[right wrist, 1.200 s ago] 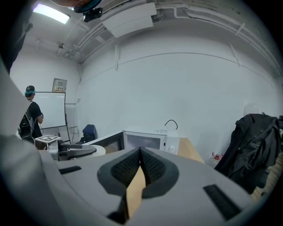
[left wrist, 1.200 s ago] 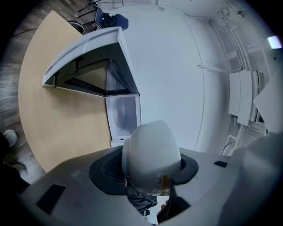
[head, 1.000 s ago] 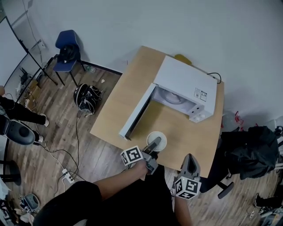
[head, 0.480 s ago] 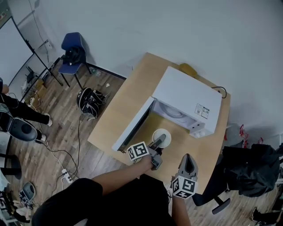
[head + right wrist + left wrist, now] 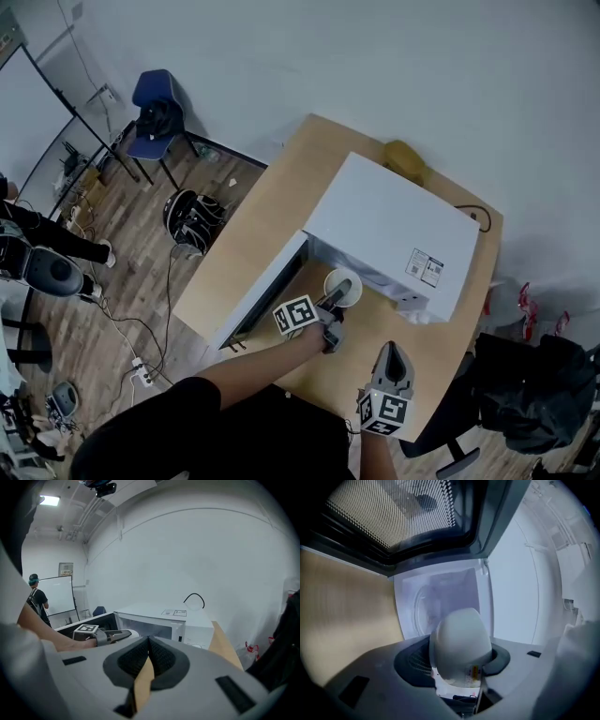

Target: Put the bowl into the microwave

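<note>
The left gripper [image 5: 336,302] is pinching the white bowl [image 5: 343,287] by its near rim. The bowl is sitting at the jaw tips and jutting ahead of them at the mouth of the open microwave [image 5: 389,230], whose door [image 5: 267,286] is standing open to this claw's left. The right gripper [image 5: 391,352] is hovering behind it, jaws pressed together on nothing.

The left gripper [image 5: 336,300] carries the bowl [image 5: 347,281] from near the tabletop's [image 5: 281,202] front edge to the microwave's [image 5: 394,230] open mouth. The right gripper [image 5: 392,354] follows, moving inward from that edge.
</note>
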Motion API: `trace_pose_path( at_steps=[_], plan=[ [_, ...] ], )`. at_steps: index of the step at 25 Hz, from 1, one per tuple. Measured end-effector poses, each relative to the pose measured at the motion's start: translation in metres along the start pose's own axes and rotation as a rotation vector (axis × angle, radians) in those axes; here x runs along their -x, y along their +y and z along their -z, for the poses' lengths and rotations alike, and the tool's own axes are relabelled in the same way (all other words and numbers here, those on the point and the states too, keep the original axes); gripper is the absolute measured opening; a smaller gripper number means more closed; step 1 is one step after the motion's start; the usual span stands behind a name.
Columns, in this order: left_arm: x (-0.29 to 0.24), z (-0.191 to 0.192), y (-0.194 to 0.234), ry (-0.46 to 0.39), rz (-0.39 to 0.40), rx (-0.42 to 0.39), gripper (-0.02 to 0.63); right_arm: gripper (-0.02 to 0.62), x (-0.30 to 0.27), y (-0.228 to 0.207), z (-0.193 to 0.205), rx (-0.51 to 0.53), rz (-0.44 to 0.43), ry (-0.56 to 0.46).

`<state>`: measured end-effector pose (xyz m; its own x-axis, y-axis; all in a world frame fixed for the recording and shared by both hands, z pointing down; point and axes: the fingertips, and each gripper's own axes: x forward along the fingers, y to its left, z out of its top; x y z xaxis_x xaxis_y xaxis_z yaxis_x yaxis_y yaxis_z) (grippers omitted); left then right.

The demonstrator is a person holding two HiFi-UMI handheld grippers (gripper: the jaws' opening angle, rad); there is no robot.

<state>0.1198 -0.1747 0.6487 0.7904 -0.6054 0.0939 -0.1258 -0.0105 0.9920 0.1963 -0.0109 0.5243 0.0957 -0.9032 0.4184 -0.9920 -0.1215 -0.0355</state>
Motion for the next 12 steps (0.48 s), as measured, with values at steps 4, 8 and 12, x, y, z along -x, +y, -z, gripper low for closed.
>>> trace_pose_path(
  at_steps=[4, 8, 12],
  plan=[
    [-0.031, -0.001, 0.026, 0.01, -0.046, -0.015, 0.213, 0.06, -0.016, -0.01, 0.012, 0.008, -0.043, 0.035],
    [-0.056, -0.005, 0.037, -0.006, -0.036, 0.007, 0.213, 0.06, -0.025, -0.018, 0.018, 0.025, -0.065, 0.059],
    [-0.078, -0.012, 0.043, -0.02, -0.019, -0.007, 0.213, 0.06, -0.035, -0.029, 0.029, 0.043, -0.068, 0.085]
  ],
)
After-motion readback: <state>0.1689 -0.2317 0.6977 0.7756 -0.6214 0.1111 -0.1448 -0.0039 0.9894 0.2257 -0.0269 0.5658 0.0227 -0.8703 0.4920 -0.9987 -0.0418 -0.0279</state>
